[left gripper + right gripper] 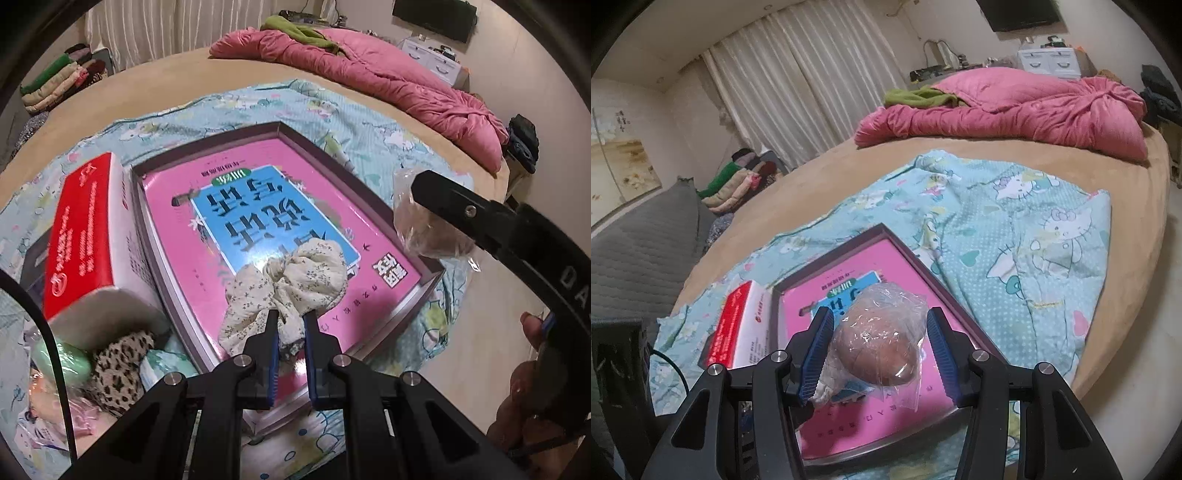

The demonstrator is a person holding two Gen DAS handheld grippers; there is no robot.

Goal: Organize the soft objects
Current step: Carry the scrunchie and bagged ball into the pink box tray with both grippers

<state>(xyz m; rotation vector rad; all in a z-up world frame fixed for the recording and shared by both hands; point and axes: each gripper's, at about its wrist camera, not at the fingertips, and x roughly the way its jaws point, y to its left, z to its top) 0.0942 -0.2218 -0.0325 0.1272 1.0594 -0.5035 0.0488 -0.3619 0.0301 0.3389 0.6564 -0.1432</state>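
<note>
You are pinching a cream floral scrunchie (291,291) in your left gripper (290,319), the blue pads pressed together on its lower folds, and it is hanging over the pink-lined tray (177,295) near the tray's 6 o'clock edge. Your right gripper (879,345) is holding a brown bun in a clear plastic bag (877,350), its jaws part-way spread with the bag wedged between them; in the left wrist view that bag is showing at 3 o'clock of the tray. A red-and-white box (85,236) is lying just beside the tray at its 9 o'clock side, and a leopard-print scrunchie (118,373) is sitting at 7 o'clock on the cartoon-print blanket (1034,236).
</note>
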